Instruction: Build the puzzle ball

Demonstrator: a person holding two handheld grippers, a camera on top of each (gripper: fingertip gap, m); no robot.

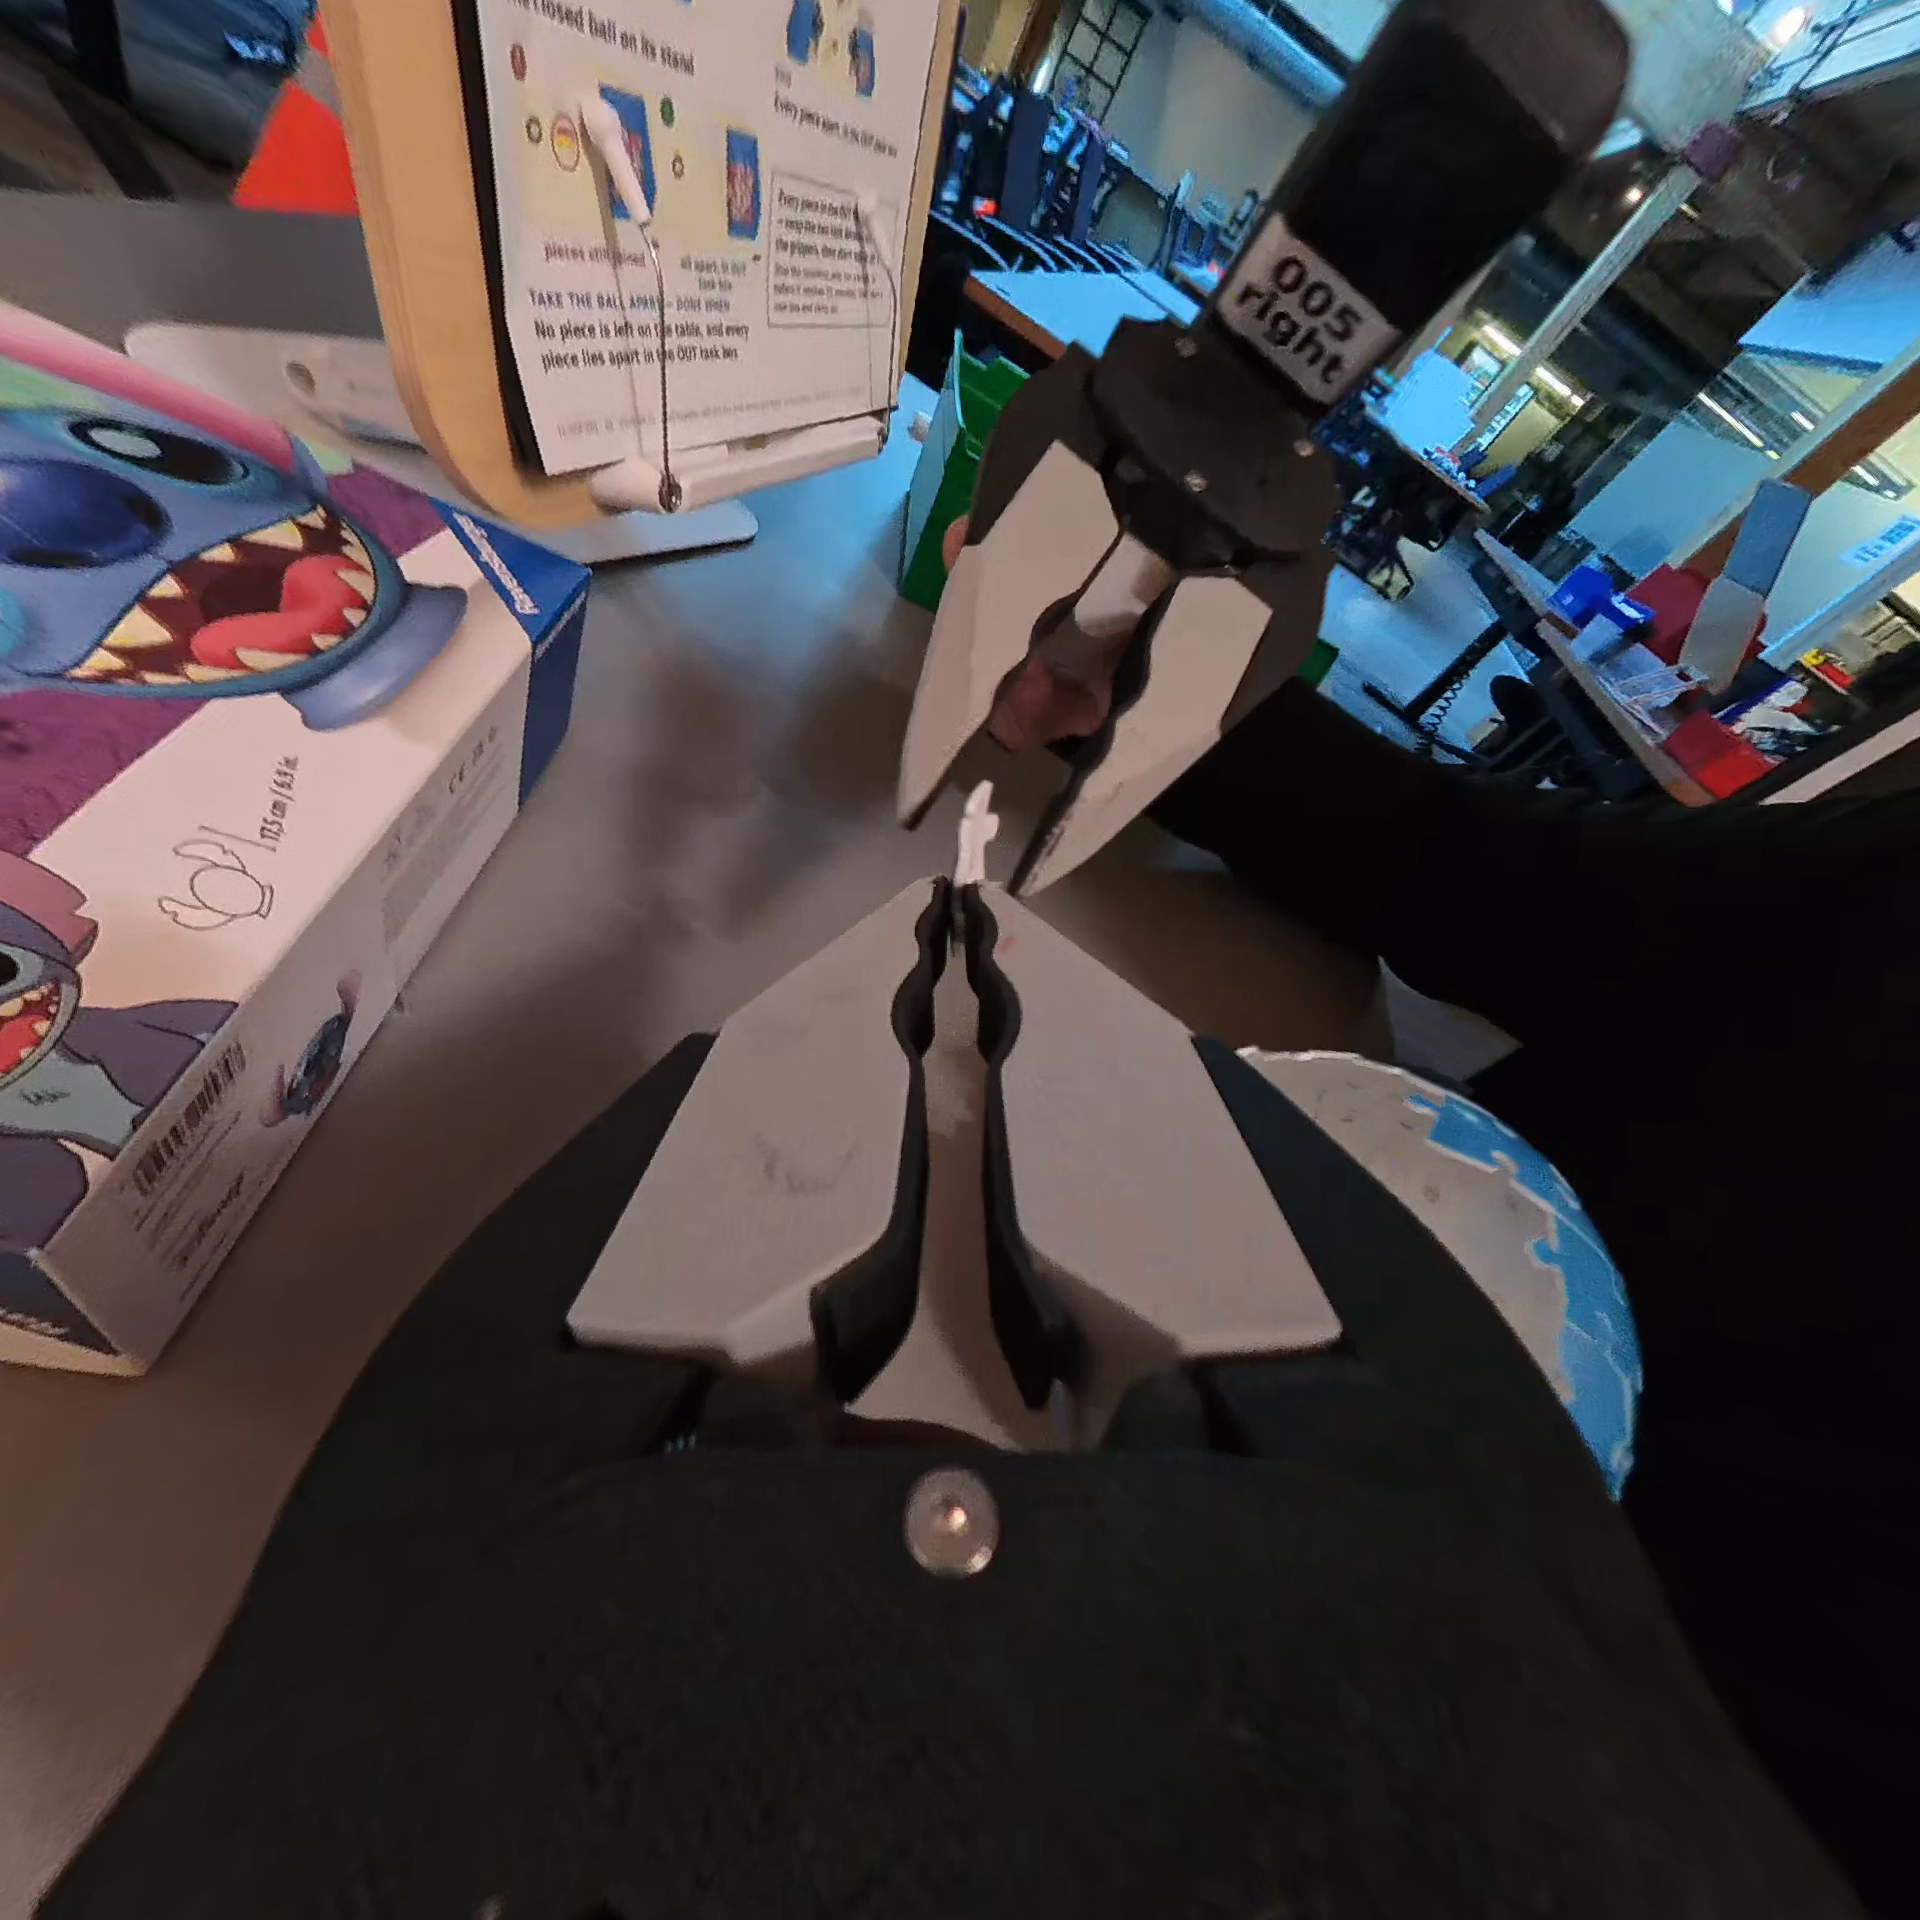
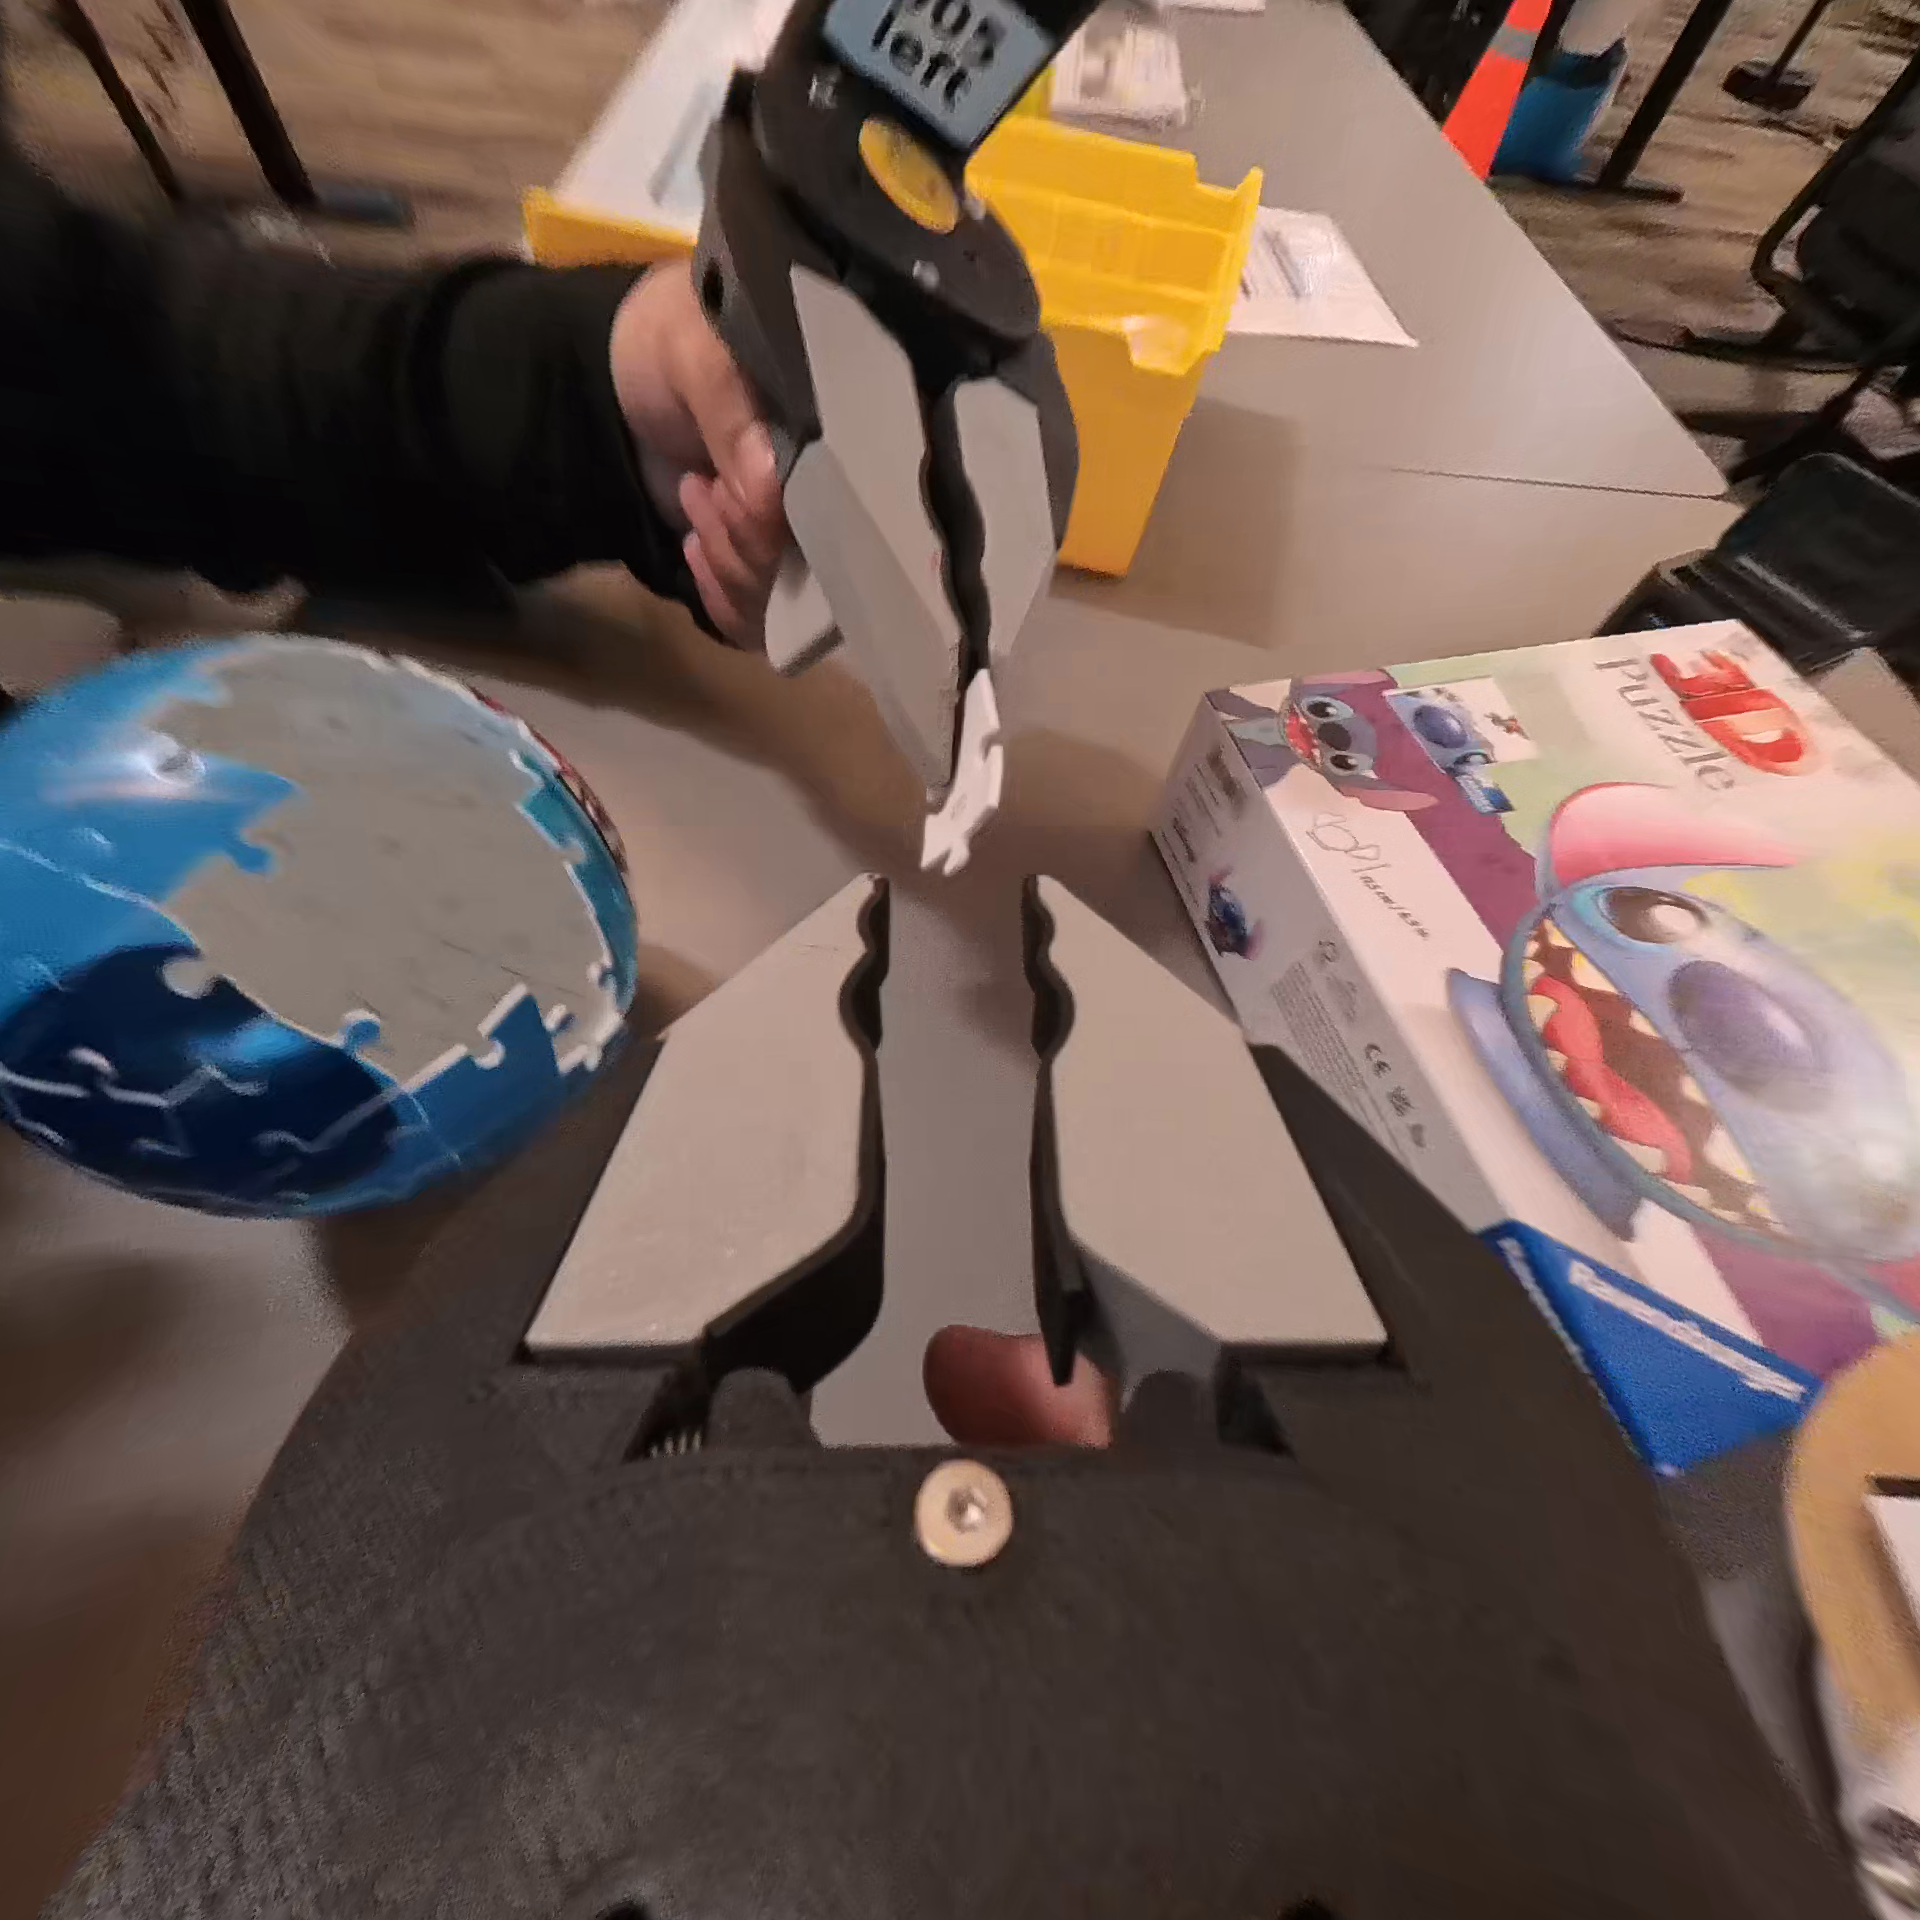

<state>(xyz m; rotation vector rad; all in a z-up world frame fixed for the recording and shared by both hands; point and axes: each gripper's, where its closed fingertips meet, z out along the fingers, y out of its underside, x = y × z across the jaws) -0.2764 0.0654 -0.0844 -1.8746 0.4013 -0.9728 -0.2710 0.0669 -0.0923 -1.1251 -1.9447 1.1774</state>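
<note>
Print shows beyond the left jaws on a white tag [image 1: 1299, 312] on the right gripper [image 1: 971, 857] and on a sheet [image 1: 707, 208] on a stand. Left of those jaws it covers the puzzle box [image 1: 260, 831]. Beyond the right jaws, the left gripper [image 2: 951, 800] bears a blue tag [image 2: 935, 47].

A small white puzzle piece [image 2: 964, 781] sticks out from between my left fingertips, its blank side showing and its knobbed edge pointing out past them above the table. The half-built puzzle ball [image 2: 301, 925] lies on the table: a blue shell of joined pieces, its open side showing the grey inside.
</note>
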